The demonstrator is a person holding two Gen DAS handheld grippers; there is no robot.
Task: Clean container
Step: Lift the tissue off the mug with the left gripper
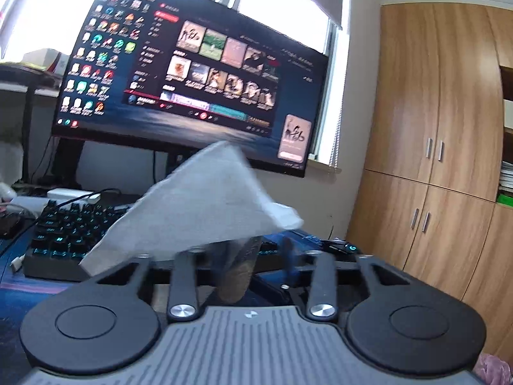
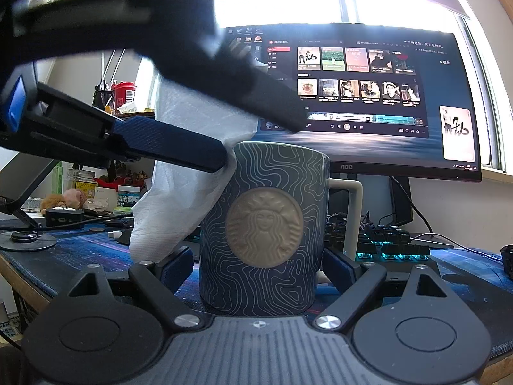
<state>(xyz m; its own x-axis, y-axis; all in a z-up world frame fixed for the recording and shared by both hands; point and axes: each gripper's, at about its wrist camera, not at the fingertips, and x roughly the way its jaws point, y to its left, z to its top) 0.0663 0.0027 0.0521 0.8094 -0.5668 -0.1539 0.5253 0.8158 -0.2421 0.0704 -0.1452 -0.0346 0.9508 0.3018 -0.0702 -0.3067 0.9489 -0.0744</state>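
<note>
The mug (image 2: 261, 227) stands upright on the counter (image 2: 80, 250) between the two fingers of the right claw (image 2: 261, 268). The jaws are spread wide with their pads close to the mug's walls; whether the pads press on it cannot be told, as the contact lines are hidden by the mug body. The mug's handle (image 2: 351, 215) projects to the right of this claw. The left claw (image 2: 224, 155) reaches in from the upper left, jaws drawn together and pinching a white paper towel (image 2: 179, 192) at the mug's near-left rim; the towel hangs down outside the wall, beside the right claw's left finger. Judged from this position, wiping is at an early stage: the towel meets the rim only, and the interior, which is not visible, remains to be cleaned. Beyond the mug, a lit keyboard (image 2: 394, 243) lies to the right and behind, and a wide monitor (image 2: 368, 96) stands farther back. Clutter, including a red cup (image 2: 125, 94), sits far left. In the left wrist view the towel covers the fingertips, so guidance there is limited. The keyboard stands nearest to the working area.
</note>
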